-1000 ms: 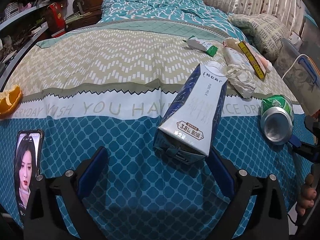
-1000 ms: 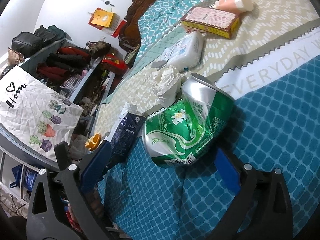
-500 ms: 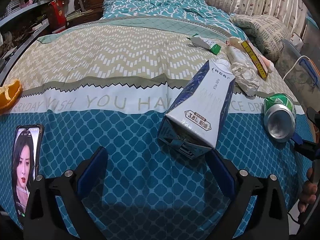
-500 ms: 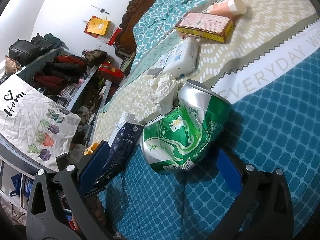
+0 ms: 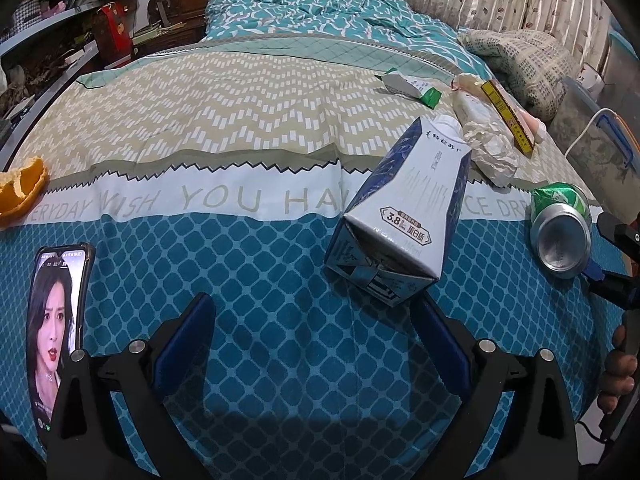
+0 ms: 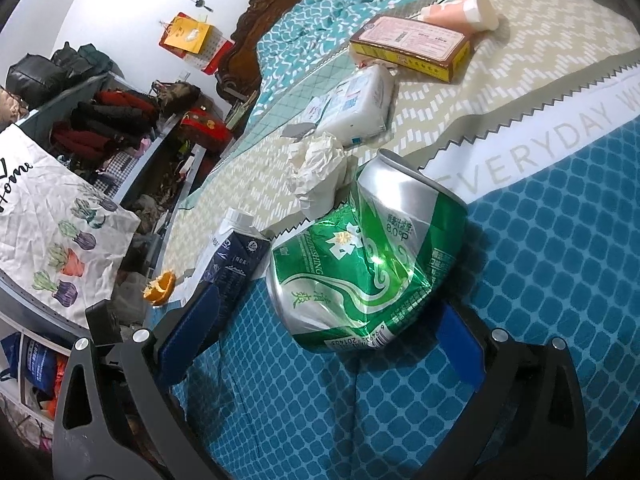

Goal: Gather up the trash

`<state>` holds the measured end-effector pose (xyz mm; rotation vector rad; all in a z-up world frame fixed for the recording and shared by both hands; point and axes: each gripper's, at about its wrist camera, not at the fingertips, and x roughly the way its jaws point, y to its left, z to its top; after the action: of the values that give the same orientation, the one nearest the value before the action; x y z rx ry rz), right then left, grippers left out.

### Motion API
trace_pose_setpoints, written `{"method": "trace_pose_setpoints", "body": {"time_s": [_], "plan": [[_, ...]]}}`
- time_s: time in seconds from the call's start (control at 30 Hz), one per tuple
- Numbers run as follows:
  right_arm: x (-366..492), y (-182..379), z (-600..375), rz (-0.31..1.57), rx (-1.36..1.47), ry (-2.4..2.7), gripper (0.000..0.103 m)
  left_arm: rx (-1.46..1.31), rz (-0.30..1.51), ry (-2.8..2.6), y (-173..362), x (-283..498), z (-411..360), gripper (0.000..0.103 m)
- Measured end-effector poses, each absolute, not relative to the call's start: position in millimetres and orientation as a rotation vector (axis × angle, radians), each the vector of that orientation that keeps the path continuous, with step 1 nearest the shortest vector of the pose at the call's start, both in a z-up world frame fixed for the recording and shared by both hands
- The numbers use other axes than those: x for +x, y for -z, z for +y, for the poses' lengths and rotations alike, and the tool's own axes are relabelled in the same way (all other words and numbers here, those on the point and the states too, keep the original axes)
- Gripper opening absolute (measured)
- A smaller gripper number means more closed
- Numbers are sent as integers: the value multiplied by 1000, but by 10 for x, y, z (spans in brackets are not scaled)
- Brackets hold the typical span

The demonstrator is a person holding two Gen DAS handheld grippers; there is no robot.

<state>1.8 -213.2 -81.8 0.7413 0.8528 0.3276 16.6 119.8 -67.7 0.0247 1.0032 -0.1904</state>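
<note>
A blue and white milk carton (image 5: 404, 216) lies on its side on the bed, its base just ahead of my open left gripper (image 5: 316, 320), closer to the right finger. A dented green can (image 6: 368, 260) lies on the blue quilt just ahead of my open right gripper (image 6: 328, 320), nothing touching it. The same can (image 5: 562, 228) shows at the right of the left wrist view, with the right gripper's blue pad beside it. A crumpled tissue (image 6: 320, 172) sits just beyond the can. An orange peel (image 5: 22, 192) rests at the bed's left edge.
A phone (image 5: 54, 320) with a lit screen lies near the left finger. A yellow box (image 6: 412, 46), a white wipes pack (image 6: 356, 106), a pink tube (image 6: 464, 8) and a green-tipped wrapper (image 5: 408, 86) lie farther up the bed. A printed tote bag (image 6: 52, 232) hangs left; shelves behind it.
The left wrist view has shifted so the carton sits farther right and slightly farther off. The can looms slightly larger between the right fingers. Both grippers stay open.
</note>
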Motion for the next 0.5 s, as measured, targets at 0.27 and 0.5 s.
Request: {"method": "trace_pose_setpoints", "body": {"time_s": [0.27, 0.5], "plan": [[11, 832, -2176, 851, 784, -339, 100, 21, 1004, 191, 677, 172, 1218, 94], [29, 830, -2198, 861, 808, -331, 99, 22, 1004, 191, 678, 169, 1220, 94]]}}
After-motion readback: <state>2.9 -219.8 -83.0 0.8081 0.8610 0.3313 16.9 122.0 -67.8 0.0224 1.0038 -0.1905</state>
